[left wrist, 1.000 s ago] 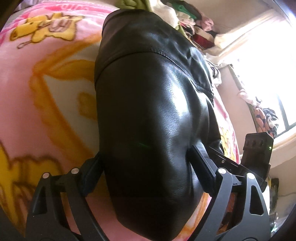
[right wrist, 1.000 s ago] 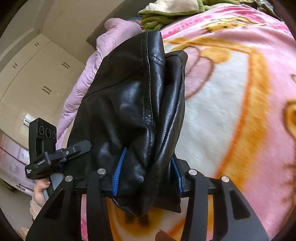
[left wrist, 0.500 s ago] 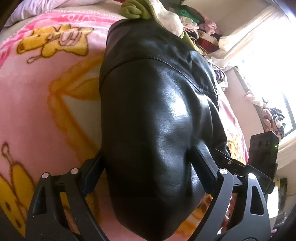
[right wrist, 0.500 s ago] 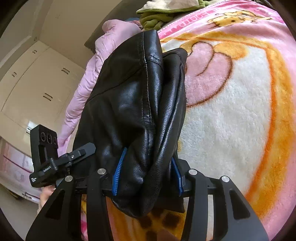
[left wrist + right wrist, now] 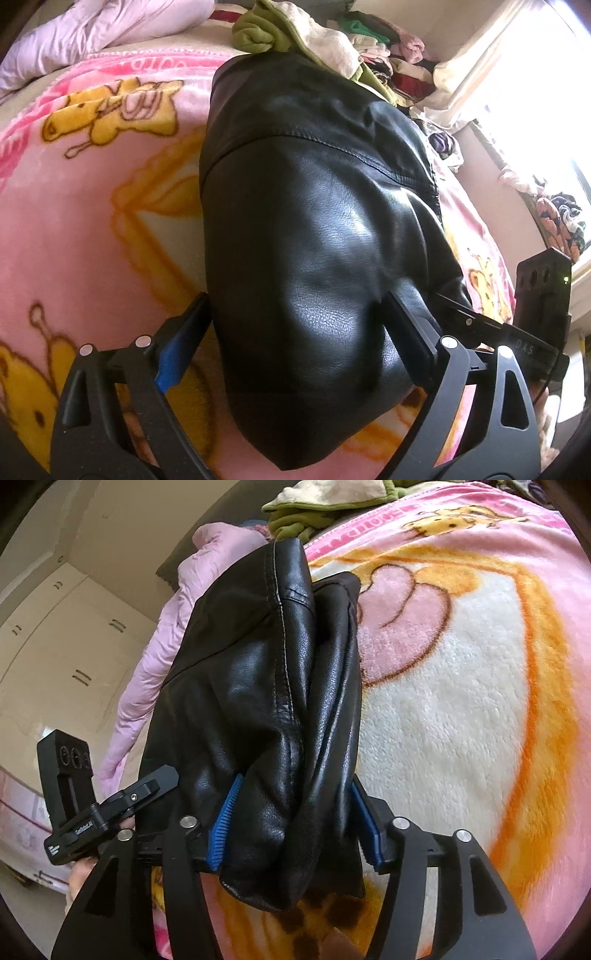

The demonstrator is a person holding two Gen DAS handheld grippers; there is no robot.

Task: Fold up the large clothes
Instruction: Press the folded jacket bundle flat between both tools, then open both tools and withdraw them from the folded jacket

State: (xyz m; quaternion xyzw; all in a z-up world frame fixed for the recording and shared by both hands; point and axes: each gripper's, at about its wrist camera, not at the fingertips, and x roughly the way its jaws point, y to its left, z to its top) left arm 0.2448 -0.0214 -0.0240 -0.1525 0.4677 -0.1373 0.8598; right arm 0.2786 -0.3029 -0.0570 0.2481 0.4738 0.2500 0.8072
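A black leather jacket (image 5: 314,229), folded into a thick bundle, lies on a pink cartoon blanket (image 5: 92,221). In the left wrist view my left gripper (image 5: 297,299) is shut on the bundle's near end, which bulges between both fingers. In the right wrist view the same jacket (image 5: 258,686) sits between the fingers of my right gripper (image 5: 297,779). Its jaws are opening, and the blue ribbed pads (image 5: 223,819) now show their faces beside the leather. The jacket's underside is hidden.
A green and cream garment (image 5: 295,33) and a clothes heap (image 5: 388,48) lie beyond the jacket. A lilac quilt (image 5: 155,672) runs along the bed's side, with white cupboards (image 5: 55,646) past it. A bright window (image 5: 535,110) is at right. A hand (image 5: 83,878) holds the left gripper.
The right gripper's fingers have spread apart around the jacket. The left gripper has rolled a little, so its blue pad and more of the bed's far end now show. The jacket has stayed put.
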